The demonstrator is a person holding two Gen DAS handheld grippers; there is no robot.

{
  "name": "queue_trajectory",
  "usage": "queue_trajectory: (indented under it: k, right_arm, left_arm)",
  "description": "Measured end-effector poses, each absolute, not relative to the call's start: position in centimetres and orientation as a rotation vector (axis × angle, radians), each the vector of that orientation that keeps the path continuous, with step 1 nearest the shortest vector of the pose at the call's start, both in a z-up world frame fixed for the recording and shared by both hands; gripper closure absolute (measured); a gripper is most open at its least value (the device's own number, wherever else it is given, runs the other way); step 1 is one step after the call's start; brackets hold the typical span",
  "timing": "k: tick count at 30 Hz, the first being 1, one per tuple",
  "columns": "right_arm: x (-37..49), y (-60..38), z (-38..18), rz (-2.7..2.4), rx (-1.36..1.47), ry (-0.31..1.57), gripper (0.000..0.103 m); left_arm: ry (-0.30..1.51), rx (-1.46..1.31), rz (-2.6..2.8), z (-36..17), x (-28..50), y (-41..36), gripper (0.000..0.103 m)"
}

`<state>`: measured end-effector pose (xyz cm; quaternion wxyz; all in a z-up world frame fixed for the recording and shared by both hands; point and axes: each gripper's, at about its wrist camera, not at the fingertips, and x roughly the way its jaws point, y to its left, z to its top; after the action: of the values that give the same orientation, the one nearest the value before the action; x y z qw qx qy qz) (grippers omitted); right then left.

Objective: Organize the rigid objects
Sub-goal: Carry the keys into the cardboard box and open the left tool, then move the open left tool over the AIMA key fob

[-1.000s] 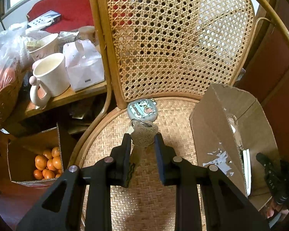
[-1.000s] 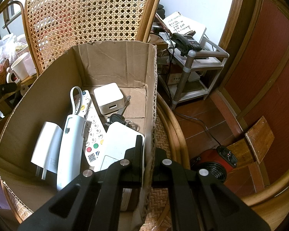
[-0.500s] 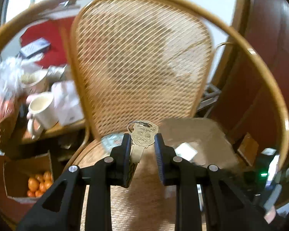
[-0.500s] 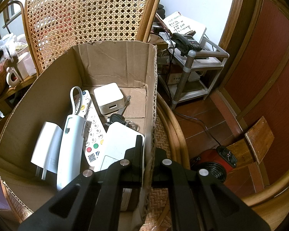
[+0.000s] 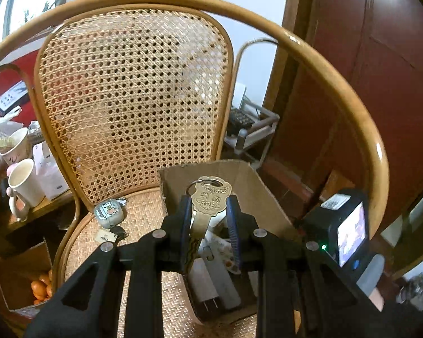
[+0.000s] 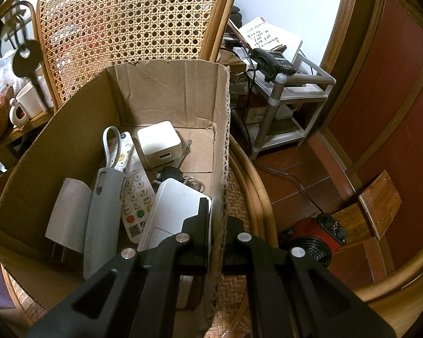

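Brass-coloured and ornate, the key [image 5: 210, 200] is pinched between the fingers of the left claw [image 5: 208, 211], held in the air above the open cardboard box [image 5: 256, 191] that stands on the woven rattan chair [image 5: 132, 90]. From the right wrist view the same key shows as a dark shape [image 6: 28, 59] hanging high at the left, well above the box [image 6: 166, 90]. The right claw [image 6: 215, 222] is clamped on the box's right wall. Inside lie a white remote [image 6: 134, 186], a grey handled device [image 6: 103, 211], a white square adapter [image 6: 158, 143] and a flat white unit [image 6: 174, 205]. A small patterned case [image 5: 109, 213] rests on the seat beside the box.
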<state>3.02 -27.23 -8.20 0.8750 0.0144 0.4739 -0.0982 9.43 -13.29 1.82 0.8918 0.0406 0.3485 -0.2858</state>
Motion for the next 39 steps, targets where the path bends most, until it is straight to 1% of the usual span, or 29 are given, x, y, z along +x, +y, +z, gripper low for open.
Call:
queue_trajectory:
  k: [6, 10, 12, 13, 14, 15, 16, 18, 20, 22, 29, 39]
  right_arm:
    - [3.0, -27.2, -8.2, -0.206, 0.030, 0.990, 0.096]
    - [3.0, -27.2, -8.2, -0.205, 0.030, 0.989, 0.096]
    - [3.0, -27.2, -8.3, -0.205, 0.029, 0.990, 0.096]
    - [3.0, -27.2, -8.3, -0.205, 0.028, 0.989, 0.096]
    - [3.0, -27.2, -8.3, -0.205, 0.028, 0.990, 0.096]
    - [3.0, -27.2, -8.3, -0.204, 0.031, 0.989, 0.096]
    - [2.9, -27.2, -8.3, -0.204, 0.031, 0.989, 0.096]
    - [2.8, -27.2, -8.3, -0.203, 0.029, 0.989, 0.096]
    - [2.8, -27.2, -8.3, -0.203, 0.030, 0.989, 0.096]
    - [2.8, -27.2, -8.3, -0.203, 0.027, 0.988, 0.096]
    - [2.8, -27.2, -8.3, -0.203, 0.027, 0.988, 0.096]
    - [2.7, -27.4, -8.3, -0.202, 0.026, 0.989, 0.096]
  left_arm:
    - [0.772, 0.107, -0.590, 0.2, 9.8, -14.1, 0.079]
    - [0.778, 0.064, -0.582, 0.0, 10.1, -13.5, 0.077]
    - [0.778, 0.052, -0.574, 0.1, 10.5, -13.1, 0.066]
    - [0.776, 0.046, -0.569, 0.1, 10.6, -12.9, 0.054]
    - [0.767, 0.036, -0.557, 0.2, 10.7, -12.5, 0.038]
    - [0.757, 0.029, -0.546, 0.4, 10.8, -12.2, 0.031]
    - [0.738, 0.023, -0.527, 0.6, 10.9, -11.7, 0.022]
    - [0.718, 0.025, -0.489, 0.8, 11.1, -10.9, 0.014]
    - [0.721, 0.032, -0.443, 0.8, 11.7, -10.0, 0.003]
    - [0.749, 0.032, -0.410, 0.4, 12.5, -9.1, 0.001]
    - [0.808, -0.013, -0.305, -1.5, 15.1, -5.7, 0.001]
    - [0.919, -0.081, -0.210, -6.7, 19.2, -3.4, 0.001]
